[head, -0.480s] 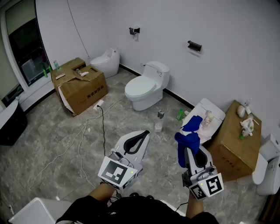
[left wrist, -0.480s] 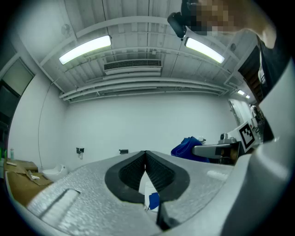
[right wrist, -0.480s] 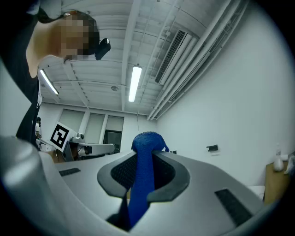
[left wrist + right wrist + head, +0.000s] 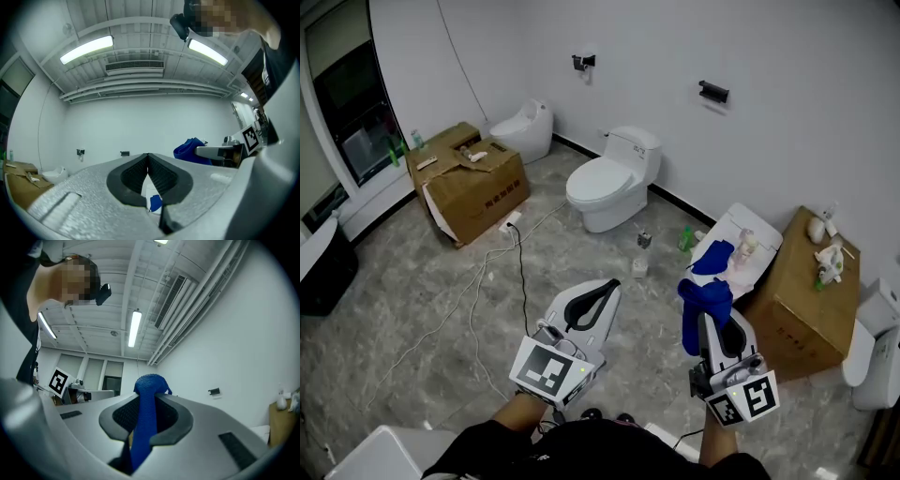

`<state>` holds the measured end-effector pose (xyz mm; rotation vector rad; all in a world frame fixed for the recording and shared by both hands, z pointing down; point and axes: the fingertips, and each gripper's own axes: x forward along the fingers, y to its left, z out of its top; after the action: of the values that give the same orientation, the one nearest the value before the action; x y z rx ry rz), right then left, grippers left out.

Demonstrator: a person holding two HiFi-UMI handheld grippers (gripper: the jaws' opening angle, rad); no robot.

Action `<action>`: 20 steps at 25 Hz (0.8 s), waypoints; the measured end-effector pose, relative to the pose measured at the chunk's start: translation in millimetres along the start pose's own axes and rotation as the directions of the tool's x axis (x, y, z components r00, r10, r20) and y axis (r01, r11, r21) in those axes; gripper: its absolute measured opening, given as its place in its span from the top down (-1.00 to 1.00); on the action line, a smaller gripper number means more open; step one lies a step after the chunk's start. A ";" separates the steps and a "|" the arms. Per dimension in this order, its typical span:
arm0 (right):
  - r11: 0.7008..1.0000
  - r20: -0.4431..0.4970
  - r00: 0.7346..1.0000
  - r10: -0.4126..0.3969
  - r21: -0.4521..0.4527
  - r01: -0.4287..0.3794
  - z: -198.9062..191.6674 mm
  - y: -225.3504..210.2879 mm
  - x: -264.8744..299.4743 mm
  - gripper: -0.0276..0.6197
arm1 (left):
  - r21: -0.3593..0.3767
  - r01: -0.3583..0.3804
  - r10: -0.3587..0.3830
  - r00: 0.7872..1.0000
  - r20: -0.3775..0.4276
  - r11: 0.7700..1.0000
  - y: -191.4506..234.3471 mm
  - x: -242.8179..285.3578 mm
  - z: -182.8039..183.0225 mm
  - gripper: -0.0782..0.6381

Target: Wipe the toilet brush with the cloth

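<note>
My right gripper (image 4: pixel 709 314) is shut on a blue cloth (image 4: pixel 705 298), which bunches above the fingertips and hangs down between the jaws; the right gripper view shows the cloth (image 4: pixel 144 420) clamped in my right gripper (image 4: pixel 146 398). My left gripper (image 4: pixel 607 287) is at the lower middle of the head view, and in its own view the left gripper (image 4: pixel 148 157) has its jaws shut with nothing between them. Both point level and slightly up, side by side above the floor. I cannot make out a toilet brush in any view.
A white toilet (image 4: pixel 605 183) stands by the far wall, another (image 4: pixel 525 129) in the corner. A second blue cloth (image 4: pixel 713 255) lies on a white fixture (image 4: pixel 757 242) beside a cardboard box (image 4: pixel 806 300). Another box (image 4: pixel 471 183), cables (image 4: pixel 520 272) and a green bottle (image 4: pixel 685 241) are on the floor.
The head view has shifted very slightly. Both grippers hold their places and the cloth stays in the right one.
</note>
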<state>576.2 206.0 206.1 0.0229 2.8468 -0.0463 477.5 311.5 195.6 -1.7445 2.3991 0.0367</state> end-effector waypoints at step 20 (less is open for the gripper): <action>0.999 0.030 0.999 -0.016 0.043 0.015 -13.6 62.5 30.1 0.72 | 0.003 0.037 -0.037 0.999 0.001 0.999 48.6 -58.5 -9.9 0.76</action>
<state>544.8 269.3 208.5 0.0094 2.8156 -0.1101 447.7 380.6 210.4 -1.7871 2.3641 0.0296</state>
